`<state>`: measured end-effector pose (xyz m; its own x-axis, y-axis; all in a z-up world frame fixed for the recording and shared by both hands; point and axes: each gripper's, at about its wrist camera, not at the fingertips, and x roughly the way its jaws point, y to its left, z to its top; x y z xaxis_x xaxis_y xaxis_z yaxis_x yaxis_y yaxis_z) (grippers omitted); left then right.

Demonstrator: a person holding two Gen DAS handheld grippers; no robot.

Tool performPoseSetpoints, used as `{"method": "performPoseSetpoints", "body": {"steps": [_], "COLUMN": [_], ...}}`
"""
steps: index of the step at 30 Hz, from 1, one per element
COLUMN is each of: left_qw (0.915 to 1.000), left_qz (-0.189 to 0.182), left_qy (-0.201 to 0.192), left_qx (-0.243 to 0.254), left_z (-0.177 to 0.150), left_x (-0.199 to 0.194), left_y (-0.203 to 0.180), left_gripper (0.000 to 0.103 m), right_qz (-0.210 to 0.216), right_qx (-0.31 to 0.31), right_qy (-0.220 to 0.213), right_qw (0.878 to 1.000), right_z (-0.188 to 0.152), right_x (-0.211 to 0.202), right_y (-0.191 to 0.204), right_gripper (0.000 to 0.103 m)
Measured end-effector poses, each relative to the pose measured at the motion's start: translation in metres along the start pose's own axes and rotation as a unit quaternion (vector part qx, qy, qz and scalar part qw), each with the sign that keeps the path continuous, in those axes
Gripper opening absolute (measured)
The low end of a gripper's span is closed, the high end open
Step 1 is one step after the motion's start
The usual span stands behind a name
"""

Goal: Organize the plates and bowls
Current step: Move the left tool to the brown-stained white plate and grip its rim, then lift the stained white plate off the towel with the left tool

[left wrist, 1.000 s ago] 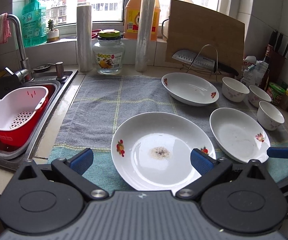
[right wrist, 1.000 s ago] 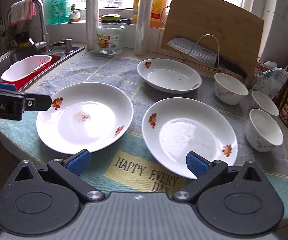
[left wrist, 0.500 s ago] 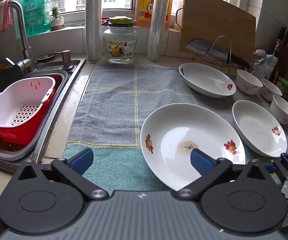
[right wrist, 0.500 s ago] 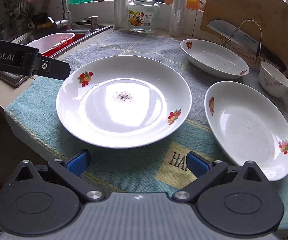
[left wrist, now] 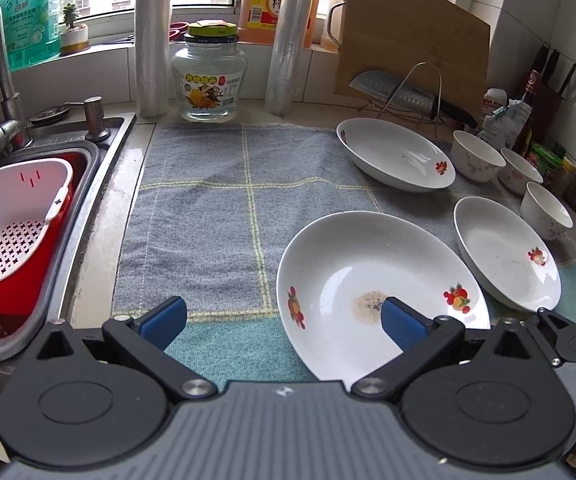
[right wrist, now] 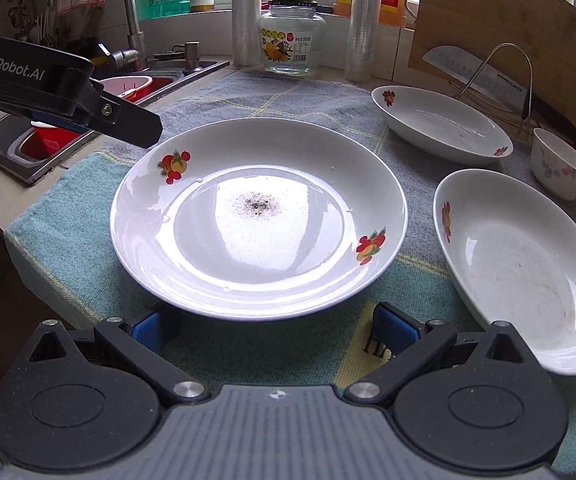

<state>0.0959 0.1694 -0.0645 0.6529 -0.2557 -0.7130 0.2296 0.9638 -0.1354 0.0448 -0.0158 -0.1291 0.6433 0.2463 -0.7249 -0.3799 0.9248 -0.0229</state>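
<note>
The large plate [right wrist: 257, 216] fills the middle of the right wrist view, resting on the towel [right wrist: 83, 276]. Its well holds only a small patch of dark specks, and fruit prints sit on its rim at upper left and lower right. The right gripper [right wrist: 273, 330] is at the bottom of that frame with its jaws spread wide, one blue pad to each side of the plate's near edge, holding nothing.

In the left wrist view the same plate [left wrist: 380, 292] lies at lower right. The left gripper [left wrist: 283, 320] is also wide open and empty; its right fingertip [left wrist: 402, 320] overlaps the plate's well in the picture, though I cannot tell whether it touches.

To the right of the large plate lies a second plate [right wrist: 524, 268], empty apart from faint smears. A third plate [right wrist: 440, 122], empty, sits toward the upper right, in front of the wire rack [right wrist: 504, 68] with a cleaver.

Three small bowls [left wrist: 478, 156] stand in a row at the right edge of the left wrist view; what shows of their insides is empty.

At the left edge of that view, the sink [left wrist: 99, 156] holds a red basin with a white colander [left wrist: 11, 220] nested in it, nothing inside. A glass jar [left wrist: 208, 76] with a yellow lid stands at upper centre and looks empty.
</note>
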Motion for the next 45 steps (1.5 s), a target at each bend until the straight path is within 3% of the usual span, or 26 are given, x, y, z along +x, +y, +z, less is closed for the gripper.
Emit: {"method": "performPoseSetpoints", "body": {"steps": [13, 19, 34, 45], "left_qw": [0.9980, 0.9945, 0.9782, 0.9615], "left_qz": [-0.025, -0.015, -0.052, -0.117], "left_qy": [0.043, 0.070, 0.136, 0.176], "left_qx": [0.039, 0.076, 0.148, 0.175], "left_z": [0.036, 0.044, 0.063, 0.072], "left_x": [0.023, 0.039, 0.088, 0.106], "left_y": [-0.034, -0.044, -0.036, -0.033], "left_gripper": [0.102, 0.102, 0.102, 0.102], "right_qz": [0.045, 0.054, 0.043, 0.026], "right_qx": [-0.045, -0.054, -0.043, -0.026], "right_qy": [-0.043, -0.051, -0.053, -0.057], "right_qw": [0.997, 0.996, 0.997, 0.998], "right_z": [-0.007, -0.007, -0.008, -0.007], "right_x": [0.001, 0.001, 0.001, 0.002], "right_y": [-0.009, -0.011, -0.008, -0.005], "right_gripper": [0.103, 0.103, 0.103, 0.103]}}
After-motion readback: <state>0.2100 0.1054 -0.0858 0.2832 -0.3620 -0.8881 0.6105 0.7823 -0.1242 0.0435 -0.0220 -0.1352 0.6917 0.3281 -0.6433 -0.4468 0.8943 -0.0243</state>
